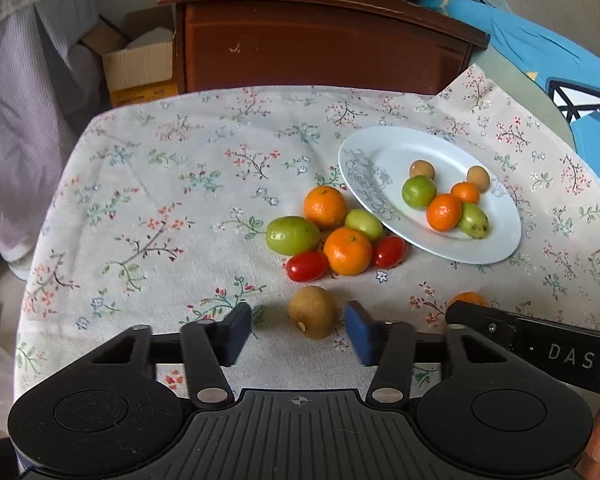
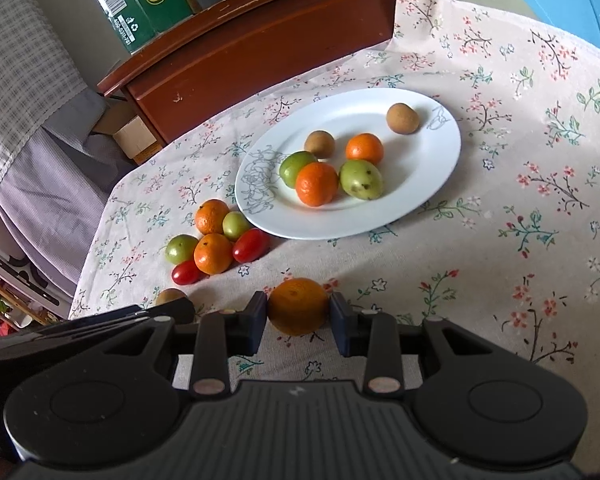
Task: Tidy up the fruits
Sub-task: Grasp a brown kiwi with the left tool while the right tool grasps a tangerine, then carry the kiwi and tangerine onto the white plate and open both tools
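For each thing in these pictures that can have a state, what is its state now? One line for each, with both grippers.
left gripper: open, fingers on either side of the brown fruit, not touching.
brown fruit: on the tablecloth, not gripped.
right gripper: shut on the orange.
orange: held between the pads, low over the cloth.
white plate: holds six fruits.
loose pile: six fruits on the cloth beside the plate.

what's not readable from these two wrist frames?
- Round brown fruit, right wrist view: mostly hidden behind the left gripper's black body.
- Held orange mandarin, left wrist view: mostly hidden behind the right gripper's black finger.
- Right gripper: pads appear to touch the mandarin; grip firmness unreadable.
- Left gripper: open around the brown fruit; height above the floral tablecloth unclear.
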A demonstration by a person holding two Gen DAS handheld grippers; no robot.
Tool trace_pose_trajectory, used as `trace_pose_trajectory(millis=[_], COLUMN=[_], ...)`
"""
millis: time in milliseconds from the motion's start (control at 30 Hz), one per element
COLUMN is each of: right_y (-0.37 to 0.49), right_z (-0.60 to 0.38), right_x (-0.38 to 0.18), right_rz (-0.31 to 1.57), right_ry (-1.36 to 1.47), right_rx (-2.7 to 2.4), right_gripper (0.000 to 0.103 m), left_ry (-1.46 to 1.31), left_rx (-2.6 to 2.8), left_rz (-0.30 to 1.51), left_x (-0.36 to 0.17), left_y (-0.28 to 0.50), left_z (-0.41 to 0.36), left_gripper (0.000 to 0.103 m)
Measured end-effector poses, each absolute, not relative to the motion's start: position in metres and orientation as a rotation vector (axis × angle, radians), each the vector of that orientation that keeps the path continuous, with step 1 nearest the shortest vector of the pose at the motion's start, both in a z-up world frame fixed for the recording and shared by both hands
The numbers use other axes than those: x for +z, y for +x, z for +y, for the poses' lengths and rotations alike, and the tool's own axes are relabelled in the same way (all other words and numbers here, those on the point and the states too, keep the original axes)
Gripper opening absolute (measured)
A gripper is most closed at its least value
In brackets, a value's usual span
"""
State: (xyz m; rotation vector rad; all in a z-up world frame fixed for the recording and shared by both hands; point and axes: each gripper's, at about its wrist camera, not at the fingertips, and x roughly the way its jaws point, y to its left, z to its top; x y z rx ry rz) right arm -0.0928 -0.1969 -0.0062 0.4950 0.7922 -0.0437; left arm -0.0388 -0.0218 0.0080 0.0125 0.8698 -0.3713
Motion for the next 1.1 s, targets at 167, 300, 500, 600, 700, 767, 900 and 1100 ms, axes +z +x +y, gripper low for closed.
trace_pose_trajectory(millis=[167, 300, 500, 600, 700, 767, 900, 1100], right_y=[-0.093, -0.094, -0.094, -0.094, -0.093, -0.092, -0.091, -0.085], right_z=[-0.197, -0.197, -0.198, -0.199, -0.201, -0.204, -0.212, -0.227], right_x=[-0.007, -0.007, -0.005, -0.002, 0.004, 0.009, 0.018, 0.039], right_rz=[0.788, 0.787, 0.785, 0.778, 0.768, 0.756, 0.739, 0.702], right_ry=[0.498, 0.501, 0.507, 0.509, 0.502, 0.497, 0.519, 0.509], right_rx=[-0.043, -0.041, -0.035, -0.020, 0.001, 0.016, 0.057, 0.082], right_gripper=[0.034, 0.034, 0.034, 0.034, 0.034, 0.034, 0.034, 0.034], left_ry=[0.007, -0.008, -0.090, -0.134, -0.165, -0.152, -0.156, -0.160], left_rx=[-0.391, -0.408, -0.414, -0.417, -0.433, -0.441, -0.474, -0.533], left_rz=[0.869, 0.857, 0.834, 0.825, 0.809, 0.787, 0.769, 0.738], left_x=[0.004, 0.006, 0.017, 0.023, 0.030, 0.036, 0.047, 0.066], left_y=[-0.038, -0.039, -0.037, -0.036, -0.036, -0.037, -0.037, -0.030], left_z=[-0.026, -0.027, -0.019, -0.015, -0.015, -0.018, -0.024, -0.034], left_gripper=[0.030, 0.025, 0.025, 0.025, 0.025, 0.025, 0.025, 0.025])
